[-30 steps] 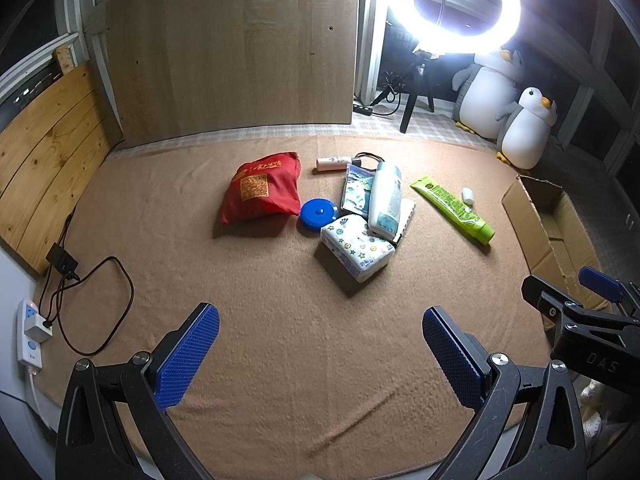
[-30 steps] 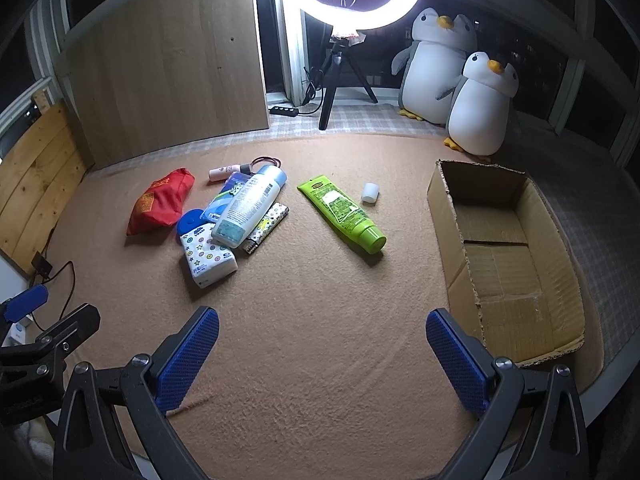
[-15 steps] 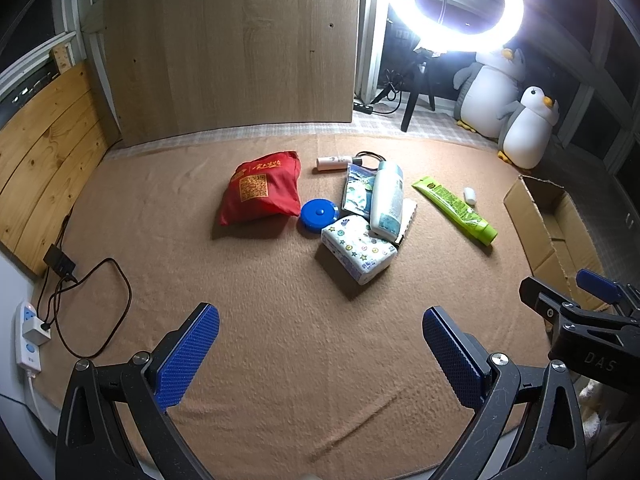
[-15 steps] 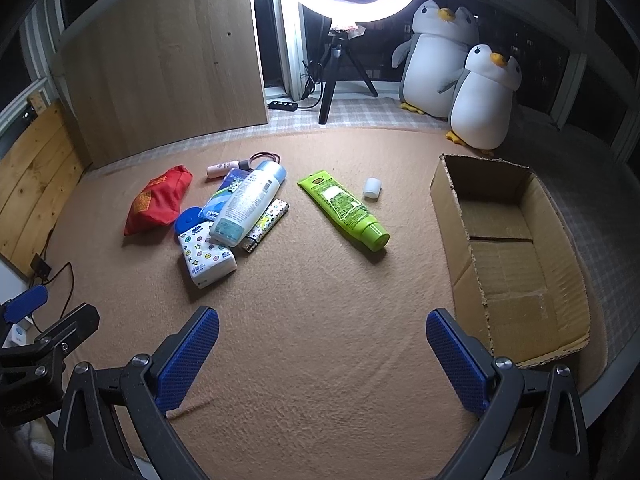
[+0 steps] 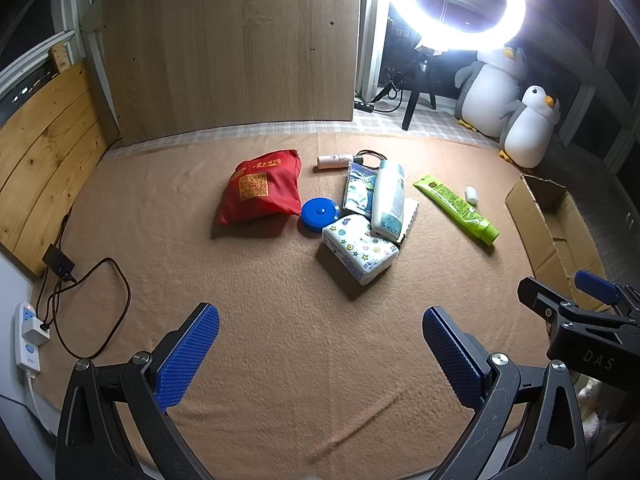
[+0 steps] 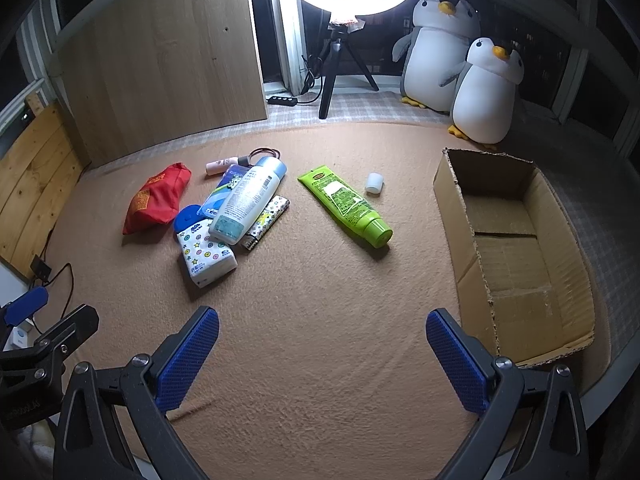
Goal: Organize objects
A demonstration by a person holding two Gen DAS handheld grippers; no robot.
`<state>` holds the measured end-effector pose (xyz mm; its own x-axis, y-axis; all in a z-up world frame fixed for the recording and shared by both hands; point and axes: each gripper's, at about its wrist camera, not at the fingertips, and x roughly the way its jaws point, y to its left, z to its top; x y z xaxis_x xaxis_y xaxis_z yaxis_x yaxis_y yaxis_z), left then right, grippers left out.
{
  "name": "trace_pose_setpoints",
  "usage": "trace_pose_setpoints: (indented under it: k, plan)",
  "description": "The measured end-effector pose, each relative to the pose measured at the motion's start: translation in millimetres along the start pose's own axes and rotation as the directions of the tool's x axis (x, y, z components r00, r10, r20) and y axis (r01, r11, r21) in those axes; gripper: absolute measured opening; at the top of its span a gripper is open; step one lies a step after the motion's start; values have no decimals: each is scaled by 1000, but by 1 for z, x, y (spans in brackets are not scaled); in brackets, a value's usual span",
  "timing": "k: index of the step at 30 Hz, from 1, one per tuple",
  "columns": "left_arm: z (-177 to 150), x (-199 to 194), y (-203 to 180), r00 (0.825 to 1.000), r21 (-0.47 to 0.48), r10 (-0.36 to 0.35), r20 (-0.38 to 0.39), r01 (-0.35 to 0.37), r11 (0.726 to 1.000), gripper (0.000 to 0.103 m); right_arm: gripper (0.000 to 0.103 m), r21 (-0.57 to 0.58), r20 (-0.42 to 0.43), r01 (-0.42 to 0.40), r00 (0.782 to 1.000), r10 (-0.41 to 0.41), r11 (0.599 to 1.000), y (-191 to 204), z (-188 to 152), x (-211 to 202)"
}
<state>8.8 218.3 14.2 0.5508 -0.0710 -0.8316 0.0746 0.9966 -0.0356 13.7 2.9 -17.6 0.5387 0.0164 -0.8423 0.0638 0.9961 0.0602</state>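
Note:
A pile lies mid-blanket: red pouch (image 5: 262, 190) (image 6: 158, 200), blue round case (image 5: 319, 214), star-print tissue pack (image 5: 358, 248) (image 6: 206, 252), white-blue bottle (image 5: 388, 200) (image 6: 250, 200), a patterned lighter (image 6: 266, 220) and a small pink tube (image 5: 335, 161). A green tube (image 5: 456, 210) (image 6: 346, 204) and a small white cap (image 6: 374, 182) lie to the right. An open, empty cardboard box (image 6: 516, 256) (image 5: 556, 224) sits at the far right. My left gripper (image 5: 320, 350) and right gripper (image 6: 322, 354) are both open and empty, hovering over bare blanket in front of the pile.
A ring light on a tripod (image 6: 340, 64) and two plush penguins (image 6: 464, 76) stand behind the blanket. A power strip and cable (image 5: 60, 312) lie at the left edge. Wooden boards (image 5: 232, 48) line the back and left.
Both grippers have drifted slightly; the scene has shifted a little in both views. Nothing was grasped or moved.

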Motion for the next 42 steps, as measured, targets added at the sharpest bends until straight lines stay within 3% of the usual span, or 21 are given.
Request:
trace_pose_setpoints:
  k: [17, 29, 37, 42]
  plan:
    - [5, 23, 1, 999, 2, -12, -36, 12, 1000, 103, 103, 29, -24, -1, 1000, 2, 1000, -11, 0, 6]
    - [31, 73, 6, 997, -3, 8, -77, -8, 1000, 102, 102, 37, -48, 10, 999, -8, 999, -20, -4, 11]
    - [52, 106, 4, 995, -1, 14, -96, -14, 1000, 83, 102, 51, -74, 31, 997, -27, 998, -32, -7, 13]
    - [63, 128, 1, 992, -2, -5, -124, 5, 1000, 63, 102, 57, -80, 40, 996, -35, 998, -39, -8, 12]
